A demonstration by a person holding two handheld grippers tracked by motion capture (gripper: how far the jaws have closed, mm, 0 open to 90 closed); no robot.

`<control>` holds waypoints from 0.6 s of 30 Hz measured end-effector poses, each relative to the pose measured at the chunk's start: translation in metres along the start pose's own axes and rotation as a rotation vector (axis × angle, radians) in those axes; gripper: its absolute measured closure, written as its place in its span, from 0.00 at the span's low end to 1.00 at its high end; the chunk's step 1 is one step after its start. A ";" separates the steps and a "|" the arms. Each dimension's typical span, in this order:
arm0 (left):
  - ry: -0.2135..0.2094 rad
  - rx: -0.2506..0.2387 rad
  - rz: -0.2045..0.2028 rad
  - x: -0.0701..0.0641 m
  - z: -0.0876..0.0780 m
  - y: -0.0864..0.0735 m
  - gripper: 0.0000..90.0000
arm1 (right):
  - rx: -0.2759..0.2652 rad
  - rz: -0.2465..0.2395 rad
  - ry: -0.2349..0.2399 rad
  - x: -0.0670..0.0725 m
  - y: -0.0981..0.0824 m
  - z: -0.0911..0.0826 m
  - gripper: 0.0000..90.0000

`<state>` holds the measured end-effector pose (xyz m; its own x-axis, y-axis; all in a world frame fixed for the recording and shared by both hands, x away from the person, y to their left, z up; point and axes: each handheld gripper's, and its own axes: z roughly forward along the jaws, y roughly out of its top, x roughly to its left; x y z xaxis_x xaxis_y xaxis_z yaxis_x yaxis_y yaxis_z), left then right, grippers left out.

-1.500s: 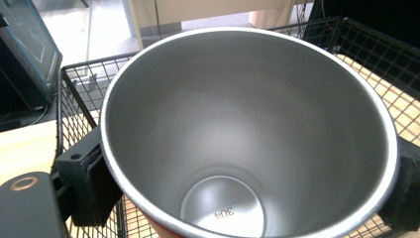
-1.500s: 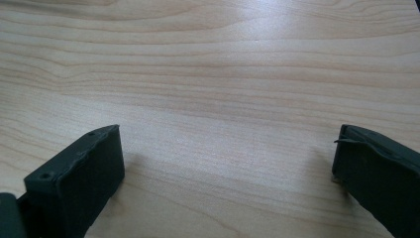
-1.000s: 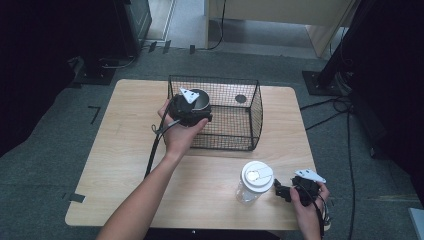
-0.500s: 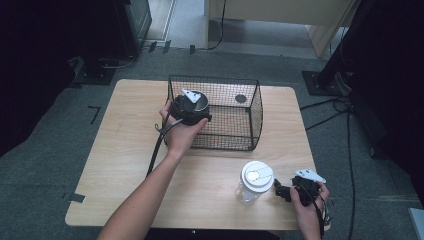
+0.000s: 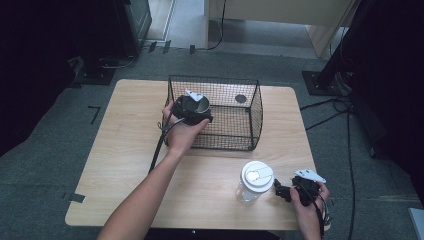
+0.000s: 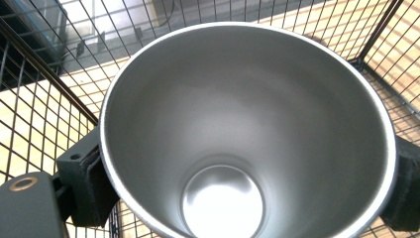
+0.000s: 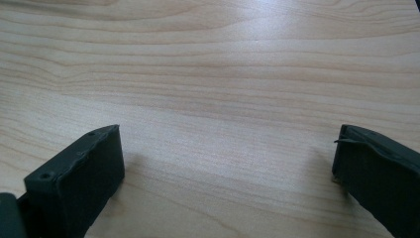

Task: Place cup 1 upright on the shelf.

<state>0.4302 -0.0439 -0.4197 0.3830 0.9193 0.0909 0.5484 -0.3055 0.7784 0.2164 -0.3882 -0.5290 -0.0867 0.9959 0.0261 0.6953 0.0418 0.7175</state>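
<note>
My left gripper [image 5: 196, 106] is clamped on a stainless steel cup [image 6: 247, 134], one jaw pressed on each side of its rim; in the left gripper view I look straight down into its open mouth to the shiny bottom. The left hand [image 5: 181, 131] wraps the gripper body from below, forearm stretched diagonally up from the near table edge, cable trailing down beside the wrist. Cup and jaws sit over the near-left corner of the black wire basket [image 5: 250, 107]; mesh shows behind and around the cup. Can't tell if the cup touches the basket floor. A small dark round thing [image 5: 240, 98] lies farther back in the basket.

My right gripper [image 5: 283, 190] is spread wide with nothing between the jaws, low over bare wood table [image 7: 223, 74]. The right hand [image 5: 306, 196] grips it at the near-right table corner, jaws pointing left. Just beyond the jaw tips stands a clear jar with white lid [image 5: 256, 177], apart from them.
</note>
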 end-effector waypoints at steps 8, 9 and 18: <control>-0.014 0.033 0.017 -0.002 0.003 0.001 0.09 | 0.000 0.000 0.001 0.000 0.000 0.000 0.00; -0.013 0.033 0.015 -0.002 0.003 0.001 0.09 | 0.000 0.000 0.000 0.000 0.000 0.000 0.00; 0.013 0.050 0.007 0.001 0.001 0.002 0.07 | 0.000 0.000 0.000 0.000 0.000 0.000 0.00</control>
<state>0.4324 -0.0440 -0.4181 0.3776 0.9200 0.1045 0.5821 -0.3236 0.7459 0.2164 -0.3883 -0.5290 -0.0870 0.9959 0.0260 0.6954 0.0420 0.7174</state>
